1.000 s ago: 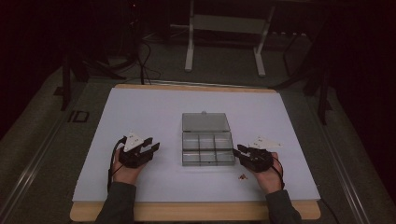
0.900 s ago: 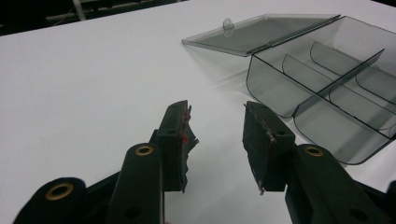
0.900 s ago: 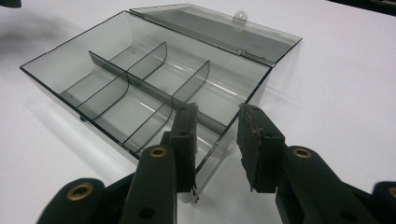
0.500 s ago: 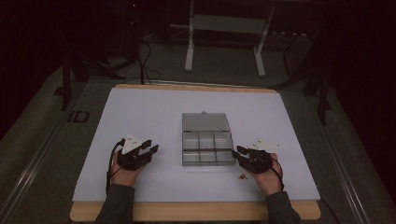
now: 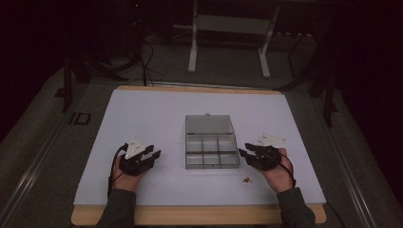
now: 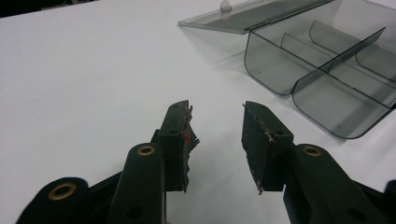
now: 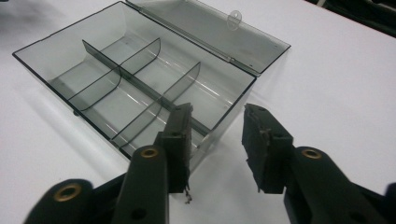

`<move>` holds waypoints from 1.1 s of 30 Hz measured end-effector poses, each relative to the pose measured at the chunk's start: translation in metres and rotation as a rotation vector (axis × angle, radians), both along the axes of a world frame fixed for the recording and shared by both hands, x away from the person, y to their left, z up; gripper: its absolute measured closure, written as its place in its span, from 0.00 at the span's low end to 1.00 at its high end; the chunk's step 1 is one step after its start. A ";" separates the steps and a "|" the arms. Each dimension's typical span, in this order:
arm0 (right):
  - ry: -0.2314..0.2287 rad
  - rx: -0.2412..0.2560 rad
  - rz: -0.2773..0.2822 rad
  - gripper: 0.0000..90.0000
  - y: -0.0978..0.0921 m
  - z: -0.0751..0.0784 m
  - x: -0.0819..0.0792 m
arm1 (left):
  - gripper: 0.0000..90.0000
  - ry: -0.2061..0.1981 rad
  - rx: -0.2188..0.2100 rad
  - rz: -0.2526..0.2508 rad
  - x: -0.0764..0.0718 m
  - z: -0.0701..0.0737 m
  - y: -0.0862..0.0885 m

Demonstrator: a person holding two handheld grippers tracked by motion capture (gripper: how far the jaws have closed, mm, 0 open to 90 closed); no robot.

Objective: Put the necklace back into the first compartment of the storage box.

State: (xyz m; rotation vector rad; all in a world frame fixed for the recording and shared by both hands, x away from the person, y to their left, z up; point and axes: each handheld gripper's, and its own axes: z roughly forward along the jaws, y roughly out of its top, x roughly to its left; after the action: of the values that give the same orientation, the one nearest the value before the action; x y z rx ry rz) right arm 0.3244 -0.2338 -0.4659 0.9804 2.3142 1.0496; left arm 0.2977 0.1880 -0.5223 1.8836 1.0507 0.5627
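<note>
Both hands rest low on the white table (image 5: 142, 114), the left gripper (image 5: 153, 155) and right gripper (image 5: 243, 154) flanking the box (image 5: 211, 145) and aimed inward at it, jaws parted and empty. The box, clear grey plastic with six empty compartments, sits mid-table, its lid (image 5: 209, 124) laid flat open behind it.

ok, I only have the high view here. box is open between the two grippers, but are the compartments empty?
Observer: Yes. The right gripper view looks straight into the compartment box and every section is bare.
Operator: Is the lid flat on the table?
Observer: The lid is folded fully back on its hinge, lying about flat, latch tab at its far edge.
Operator: Are the jaws holding anything?
Observer: No. The left gripper and the right gripper both stand open with nothing between the jaws.
</note>
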 end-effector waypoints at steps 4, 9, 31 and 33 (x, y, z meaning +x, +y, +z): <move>0.005 -0.020 0.001 0.67 -0.001 0.003 0.001 | 0.70 -0.006 -0.003 0.000 -0.001 0.001 0.002; 0.013 -0.045 0.003 0.64 -0.003 0.006 0.002 | 0.71 -0.009 0.010 0.001 -0.002 0.001 0.002; 0.040 -0.161 0.032 0.60 -0.007 0.013 0.005 | 0.70 -0.001 -0.011 -0.019 -0.003 0.001 0.004; 0.041 -0.166 0.032 0.60 -0.008 0.013 0.005 | 0.70 0.000 -0.009 -0.022 -0.002 0.001 0.004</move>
State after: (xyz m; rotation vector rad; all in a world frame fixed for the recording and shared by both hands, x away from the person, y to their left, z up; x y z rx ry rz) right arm 0.3296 -0.2415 -0.4531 0.9105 2.4127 0.8409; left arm 0.2953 0.1919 -0.5209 1.8852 1.0303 0.5448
